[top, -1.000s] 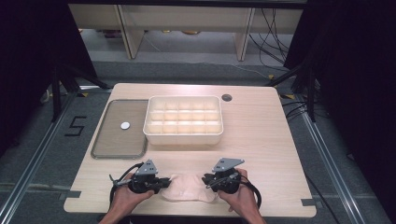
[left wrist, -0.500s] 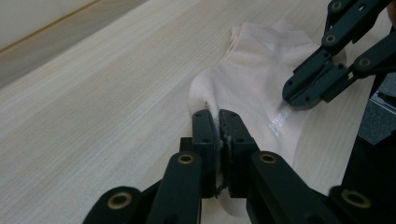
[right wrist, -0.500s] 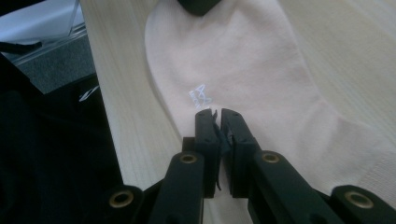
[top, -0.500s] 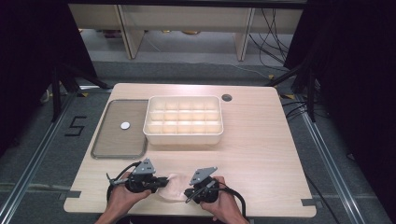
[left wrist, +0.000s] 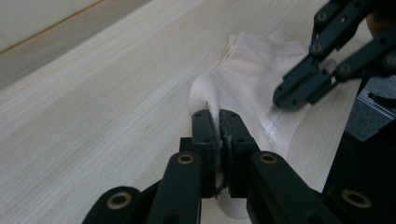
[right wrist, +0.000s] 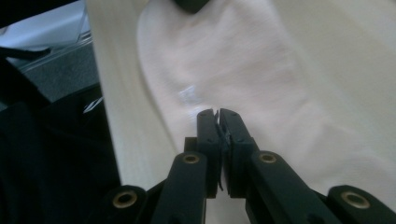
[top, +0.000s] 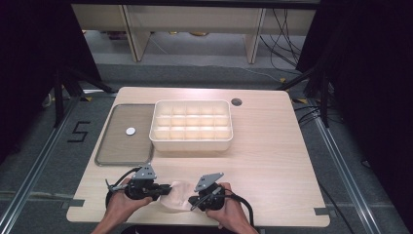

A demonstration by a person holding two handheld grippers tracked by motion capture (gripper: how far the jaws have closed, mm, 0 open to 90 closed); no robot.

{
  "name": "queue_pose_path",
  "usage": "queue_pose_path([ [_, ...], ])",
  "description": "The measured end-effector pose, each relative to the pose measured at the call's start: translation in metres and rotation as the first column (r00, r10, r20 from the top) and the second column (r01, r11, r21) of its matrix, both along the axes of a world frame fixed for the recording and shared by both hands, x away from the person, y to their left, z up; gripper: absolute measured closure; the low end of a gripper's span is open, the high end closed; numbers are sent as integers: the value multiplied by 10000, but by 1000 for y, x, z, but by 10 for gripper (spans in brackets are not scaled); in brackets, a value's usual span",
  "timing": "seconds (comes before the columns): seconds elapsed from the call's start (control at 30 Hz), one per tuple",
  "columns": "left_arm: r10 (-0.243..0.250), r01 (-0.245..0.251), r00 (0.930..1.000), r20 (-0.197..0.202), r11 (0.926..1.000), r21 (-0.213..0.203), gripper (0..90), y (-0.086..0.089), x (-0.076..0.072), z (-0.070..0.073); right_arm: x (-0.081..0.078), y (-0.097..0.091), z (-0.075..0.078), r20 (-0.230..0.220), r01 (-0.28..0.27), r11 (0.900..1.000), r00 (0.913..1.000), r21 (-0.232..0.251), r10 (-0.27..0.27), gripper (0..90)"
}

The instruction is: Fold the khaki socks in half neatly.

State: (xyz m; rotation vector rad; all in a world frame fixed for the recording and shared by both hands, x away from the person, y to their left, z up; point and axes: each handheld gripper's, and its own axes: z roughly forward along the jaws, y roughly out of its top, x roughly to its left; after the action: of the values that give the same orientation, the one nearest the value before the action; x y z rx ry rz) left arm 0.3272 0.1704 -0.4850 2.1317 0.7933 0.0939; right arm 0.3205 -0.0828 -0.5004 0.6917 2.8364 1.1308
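Both claws, left claw (top: 164,189) and right claw (top: 193,201), clamp the pale sock (top: 178,195); the divided white bin (top: 191,126) sits empty, the tray (top: 117,146) holds one white disc (top: 130,131).

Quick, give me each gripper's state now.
Left gripper: shut on the sock.
Right gripper: shut on the sock.

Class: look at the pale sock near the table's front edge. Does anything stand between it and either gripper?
Nothing does. The left gripper is already shut on the pale pink fabric sock, and the right gripper is shut on its other end.
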Motion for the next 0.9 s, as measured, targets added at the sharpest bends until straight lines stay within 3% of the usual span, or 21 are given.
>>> queue_pose_path([
  [0.07, -75, 74, 10000, 65, 9999, 109, 852, 1, 0, 2, 12, -5, 8, 309, 461, 9986, 9984, 258, -469, 877],
  [0.23, -73, 72, 10000, 52, 9997, 233, 851, -1, -1, 7, 27, -6, 11, 628, 807, 9964, 9946, 249, -822, 878],
  [0.33, -150, 148, 9999, 46, 9992, 361, 851, -2, 0, 10, 37, -2, 7, 565, 868, 9961, 9947, -130, -859, 878],
  [0.47, -224, 224, 9997, 7, 9993, 306, 851, -2, 0, 13, 39, 4, -4, 595, 807, 9955, 9952, -499, -777, 881],
  [0.57, -230, 228, 9997, 38, 9993, 294, 850, -4, 0, 15, 40, 5, -5, 599, 710, 9967, 9958, -400, -686, 881],
  [0.7, -330, 329, 9994, 104, 9994, 64, 849, -11, 0, 20, 39, 7, -3, 464, 915, 9937, 9950, -640, -886, 881],
  [0.83, -417, 417, 9991, 47, 9990, -173, 849, -20, 0, 22, 41, 7, -6, 410, 834, 9962, 9958, -263, -822, 879],
  [0.9, -590, 589, 9982, 135, 9983, 29, 849, -22, 2, 23, 42, 5, -4, 411, 788, 9964, 9962, -323, -774, 870],
])
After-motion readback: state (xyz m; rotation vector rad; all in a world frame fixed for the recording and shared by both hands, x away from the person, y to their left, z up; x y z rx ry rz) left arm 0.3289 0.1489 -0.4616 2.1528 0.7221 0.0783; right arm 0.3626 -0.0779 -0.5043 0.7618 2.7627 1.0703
